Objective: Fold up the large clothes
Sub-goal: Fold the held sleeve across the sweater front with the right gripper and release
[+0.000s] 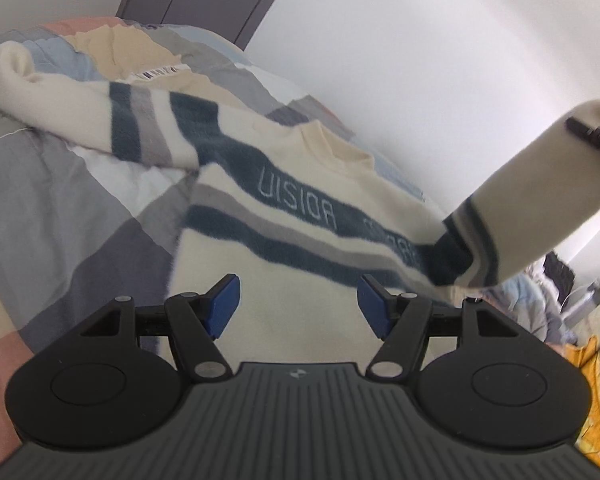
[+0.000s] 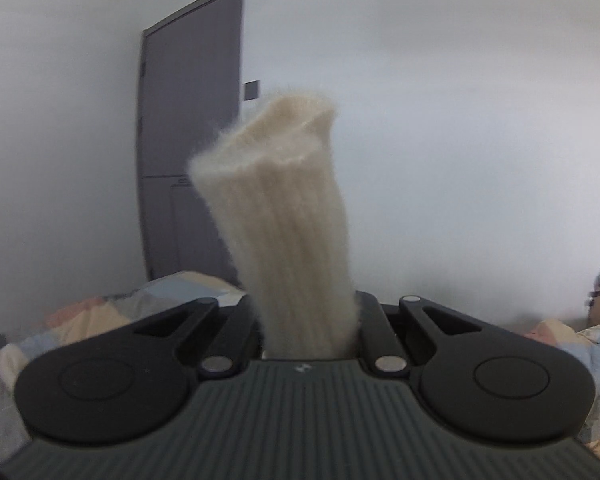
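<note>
In the left wrist view, the left gripper (image 1: pixel 299 304) hangs over a cream sweater (image 1: pixel 284 216) with blue and grey stripes, its blue fingers (image 1: pixel 224 304) spread apart with nothing between them. The sweater lies face up on a patchwork quilt (image 1: pixel 52 208); one sleeve runs toward ten o'clock, the other sleeve (image 1: pixel 512 200) rises toward two o'clock, where the right gripper (image 1: pixel 592 133) shows as a dark tip. In the right wrist view, the right gripper (image 2: pixel 310 320) pinches the ribbed cuff (image 2: pixel 284 216), which stands up toward twelve o'clock. A grey door (image 2: pixel 188 128) is at eleven o'clock.
</note>
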Tool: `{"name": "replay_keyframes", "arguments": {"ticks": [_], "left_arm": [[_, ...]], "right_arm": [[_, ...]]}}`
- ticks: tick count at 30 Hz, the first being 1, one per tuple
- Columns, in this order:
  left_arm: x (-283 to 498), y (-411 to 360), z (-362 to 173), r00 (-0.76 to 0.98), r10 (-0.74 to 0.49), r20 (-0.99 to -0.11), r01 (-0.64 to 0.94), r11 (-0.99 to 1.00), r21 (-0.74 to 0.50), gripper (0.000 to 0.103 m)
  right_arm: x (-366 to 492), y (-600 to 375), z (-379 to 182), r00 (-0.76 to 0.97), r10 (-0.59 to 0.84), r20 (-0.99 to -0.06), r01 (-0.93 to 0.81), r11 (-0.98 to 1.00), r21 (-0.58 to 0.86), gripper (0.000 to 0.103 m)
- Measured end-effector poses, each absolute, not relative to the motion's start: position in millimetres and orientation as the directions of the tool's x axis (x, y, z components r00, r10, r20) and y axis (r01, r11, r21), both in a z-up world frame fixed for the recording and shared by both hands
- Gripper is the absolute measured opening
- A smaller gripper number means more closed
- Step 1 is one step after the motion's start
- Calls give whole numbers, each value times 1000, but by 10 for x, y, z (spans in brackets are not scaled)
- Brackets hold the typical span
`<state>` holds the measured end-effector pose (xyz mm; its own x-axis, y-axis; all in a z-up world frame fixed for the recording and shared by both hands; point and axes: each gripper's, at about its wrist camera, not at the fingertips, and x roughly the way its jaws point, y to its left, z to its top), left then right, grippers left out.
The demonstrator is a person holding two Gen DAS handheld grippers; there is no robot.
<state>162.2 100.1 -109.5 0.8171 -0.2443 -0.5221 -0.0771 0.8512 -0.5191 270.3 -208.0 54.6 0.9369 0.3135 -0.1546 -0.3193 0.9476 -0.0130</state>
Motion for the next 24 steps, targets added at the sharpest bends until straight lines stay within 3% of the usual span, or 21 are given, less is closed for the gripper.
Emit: {"name": "replay_keyframes", "arguments": {"ticks": [8, 16, 18, 21, 22, 24], "left_arm": [[1489, 1438, -1138, 844, -200, -497, -156, 796, -585, 70], [1549, 1588, -1225, 849, -161, -503, -191, 795, -576, 70], [1563, 1578, -1221, 852, -162, -498, -183, 799, -572, 70], [1575, 1524, -1225, 858, -160, -488, -170, 808, -564, 70], [1589, 1504, -1227, 858, -164, -488, -164, 811, -561, 70], [1605, 1458, -1234, 855, -171, -490, -154, 817, -555, 70]], "right_arm": [[2091, -1056, -510, 794, 480, -373, -546, 832, -93, 10], [1871, -601, -1563, 649, 482, -589, -631, 773, -62, 13], [1841, -536, -1655, 582, 501, -641, -654, 756, -2, 21], [1721, -399, -1656, 519, 550, -654, -699, 713, 45, 44], [1687, -411, -1634, 512, 563, -649, -714, 699, 43, 56], [1597, -461, -1569, 498, 587, -638, -744, 668, 33, 60]]}}
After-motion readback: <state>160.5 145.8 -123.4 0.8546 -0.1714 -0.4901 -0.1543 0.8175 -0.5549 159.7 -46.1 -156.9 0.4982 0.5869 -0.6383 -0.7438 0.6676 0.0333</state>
